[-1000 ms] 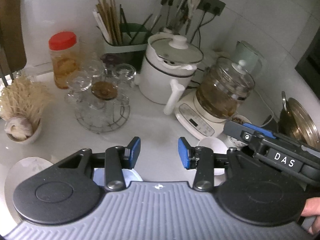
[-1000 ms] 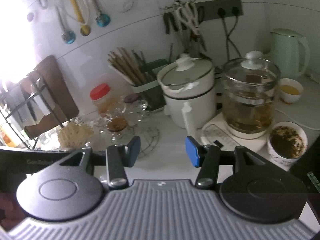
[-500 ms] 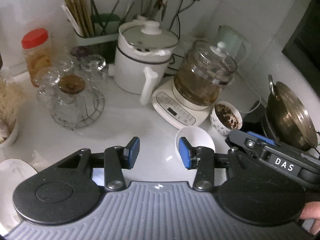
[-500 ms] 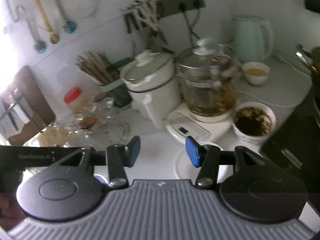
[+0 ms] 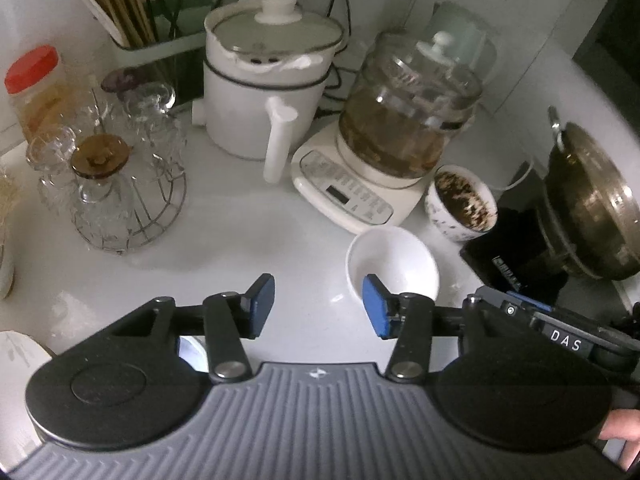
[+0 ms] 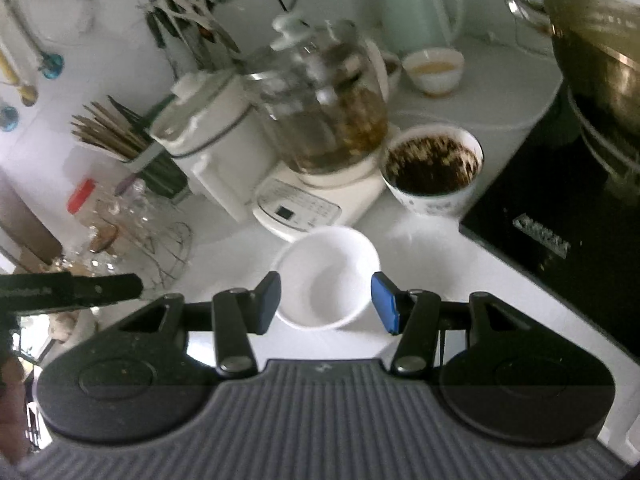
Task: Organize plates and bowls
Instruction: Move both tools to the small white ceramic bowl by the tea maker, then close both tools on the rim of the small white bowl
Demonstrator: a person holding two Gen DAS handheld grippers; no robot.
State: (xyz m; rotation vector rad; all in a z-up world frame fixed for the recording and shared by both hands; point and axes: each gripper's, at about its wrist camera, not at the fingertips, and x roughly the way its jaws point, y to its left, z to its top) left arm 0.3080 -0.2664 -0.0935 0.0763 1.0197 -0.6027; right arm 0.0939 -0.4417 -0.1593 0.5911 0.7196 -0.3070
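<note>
An empty white bowl [image 5: 394, 264] [image 6: 326, 276] stands on the white counter in front of the kettle base. My right gripper [image 6: 326, 304] is open, tilted down over the bowl's near side. The bowl shows in the gap between its blue-padded fingers, and the pads do not touch it. My left gripper [image 5: 318, 306] hovers just left of the bowl with its jaws opening and nothing between them; its right fingertip [image 5: 374, 310] overlaps the bowl's near rim in the view. A white plate [image 5: 16, 356] lies at the lower left edge.
A patterned bowl of dark bits [image 5: 464, 204] [image 6: 432, 164] sits by the glass kettle [image 5: 408, 120] on its white base. A white electric pot [image 5: 268, 80], a rack of glasses [image 5: 116, 184], a black hob [image 6: 560, 220] with a metal wok [image 5: 592, 200] and a small bowl of yellowish liquid [image 6: 434, 70] surround the spot.
Both grippers have swung right and sunk toward the white bowl. The bowl now shows between the right gripper's fingers. The left jaws stand a little wider.
</note>
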